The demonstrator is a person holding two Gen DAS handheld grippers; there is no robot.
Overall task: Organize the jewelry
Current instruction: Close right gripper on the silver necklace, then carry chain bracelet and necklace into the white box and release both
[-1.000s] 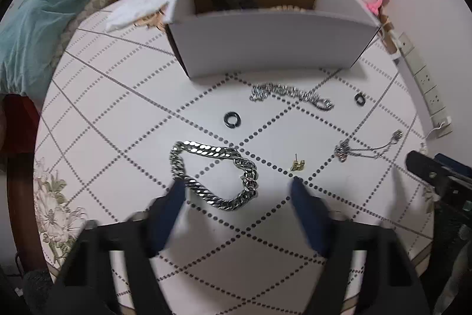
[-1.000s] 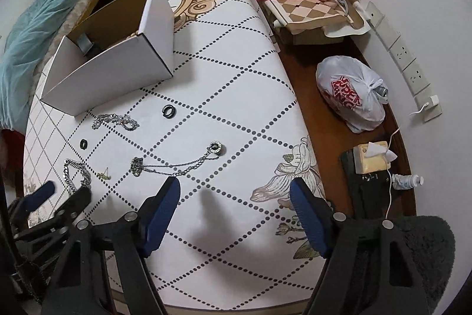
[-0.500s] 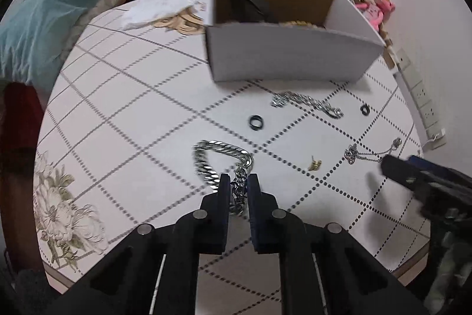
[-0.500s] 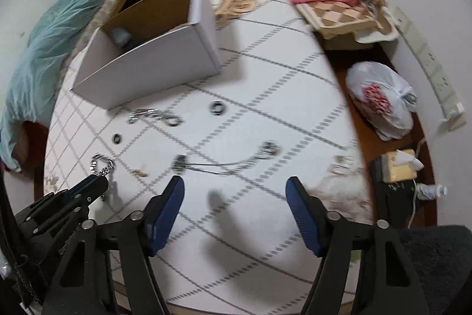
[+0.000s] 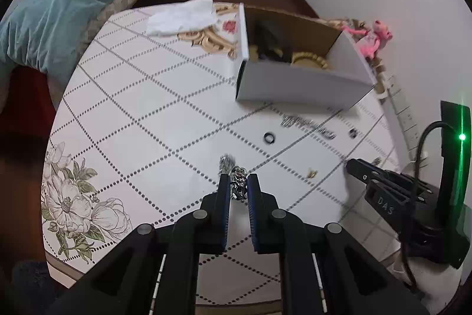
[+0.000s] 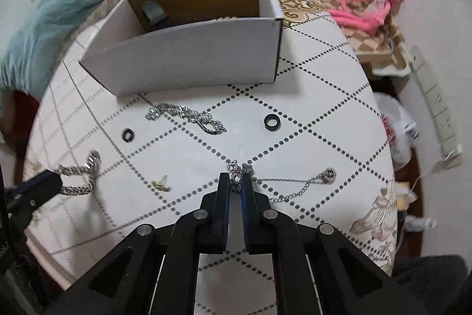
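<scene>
My left gripper (image 5: 238,179) is shut on the thick silver curb chain (image 5: 237,184), which hangs bunched between its pads; the chain also shows in the right wrist view (image 6: 79,176). My right gripper (image 6: 235,178) is shut on one end of the thin silver necklace (image 6: 290,187), whose ring pendant (image 6: 328,175) lies on the table. A twisted silver bracelet (image 6: 188,117), two black rings (image 6: 272,120) (image 6: 128,135) and a small gold earring (image 6: 160,185) lie on the round white table (image 6: 324,96). The open white box (image 6: 194,61) stands behind them.
The box (image 5: 298,84) holds a dark item and beige beads (image 5: 309,59). A white cloth (image 5: 183,16) lies at the table's far side. A teal duvet (image 5: 59,8) is on the bed to the left. A pink plush toy (image 6: 368,8) and a plastic bag (image 6: 395,126) are to the right.
Both grippers went from open to shut. The left closed on the thick chain and lifted it bunched. The right moved in toward the box and closed on the thin necklace's end.
</scene>
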